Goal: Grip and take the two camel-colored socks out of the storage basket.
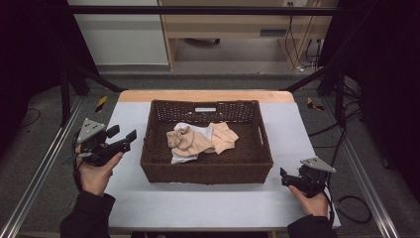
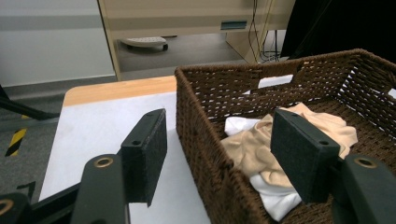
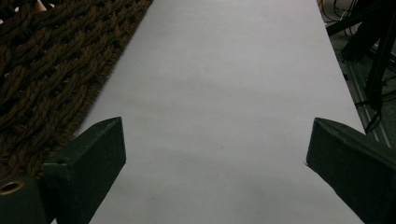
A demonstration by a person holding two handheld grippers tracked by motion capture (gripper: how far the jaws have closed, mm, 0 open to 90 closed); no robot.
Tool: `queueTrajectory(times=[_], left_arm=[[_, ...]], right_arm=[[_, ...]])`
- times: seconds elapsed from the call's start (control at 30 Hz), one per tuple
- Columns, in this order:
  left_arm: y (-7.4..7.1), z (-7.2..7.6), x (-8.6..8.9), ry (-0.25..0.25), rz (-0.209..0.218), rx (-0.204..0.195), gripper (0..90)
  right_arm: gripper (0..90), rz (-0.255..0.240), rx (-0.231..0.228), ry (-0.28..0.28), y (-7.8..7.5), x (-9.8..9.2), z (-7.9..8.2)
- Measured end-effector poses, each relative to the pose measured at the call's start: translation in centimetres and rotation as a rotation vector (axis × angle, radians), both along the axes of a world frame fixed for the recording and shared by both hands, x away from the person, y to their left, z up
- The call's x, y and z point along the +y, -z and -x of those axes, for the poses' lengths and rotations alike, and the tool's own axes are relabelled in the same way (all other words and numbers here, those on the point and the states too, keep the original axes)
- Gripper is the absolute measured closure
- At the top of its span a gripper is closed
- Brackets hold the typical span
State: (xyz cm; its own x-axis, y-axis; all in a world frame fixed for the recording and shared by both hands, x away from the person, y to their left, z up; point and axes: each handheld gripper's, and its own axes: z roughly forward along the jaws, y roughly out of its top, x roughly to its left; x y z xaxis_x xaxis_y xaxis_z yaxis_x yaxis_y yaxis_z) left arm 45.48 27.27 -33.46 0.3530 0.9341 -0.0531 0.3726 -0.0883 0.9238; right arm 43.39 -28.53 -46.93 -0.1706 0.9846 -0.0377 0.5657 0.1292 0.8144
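left gripper (image 1: 124, 134) at frame left, jaws wide and empty, beside the basket (image 1: 156, 163) of cloths (image 1: 198, 141); right gripper (image 1: 284, 174) at lower right, jaws wide, empty.

Your high view looks forward and down on the whole table (image 1: 208, 203); the left gripper view faces the basket (image 2: 205, 140) from nine o'clock, the right skims its wall (image 3: 51, 70) from four o'clock, very close

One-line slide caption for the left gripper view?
Open left tool straddling the basket's near wall, aimed at the beige cloth and white cloth inside.
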Motion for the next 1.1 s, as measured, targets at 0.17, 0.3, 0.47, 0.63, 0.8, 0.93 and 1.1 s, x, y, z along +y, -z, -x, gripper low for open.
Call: queueTrajectory(times=[0.17,0.3,0.47,0.63,0.8,0.93,1.1], left_arm=[[-1.0,-1.0,-1.7,0.020,-0.004,-0.002,36.1],[-1.5,-1.5,-2.9,0.033,-0.018,0.000,35.8],[-1.9,-2.1,-4.0,0.043,-0.018,-0.006,34.5],[-1.9,-3.1,-5.5,0.044,-0.021,-0.004,32.2],[-1.6,-4.2,-6.6,0.039,-0.045,-0.002,29.2],[-1.3,-5.2,-8.1,0.049,-0.056,0.001,28.0],[-1.3,-5.8,-9.1,0.054,-0.060,-0.002,28.1]], right_arm=[[5.1,0.005,-0.004,0.005,0.0,0.0,0.0],[5.2,0.008,-0.004,0.005,0.0,0.0,0.0],[5.2,0.007,-0.003,0.009,0.0,0.0,0.0],[5.3,0.010,-0.006,0.011,0.0,0.0,0.0],[5.4,0.011,-0.007,0.012,-0.1,0.0,0.0],[5.4,0.008,-0.005,0.013,-0.1,-0.1,0.0],[5.4,0.009,-0.005,0.011,0.0,0.0,0.0]])
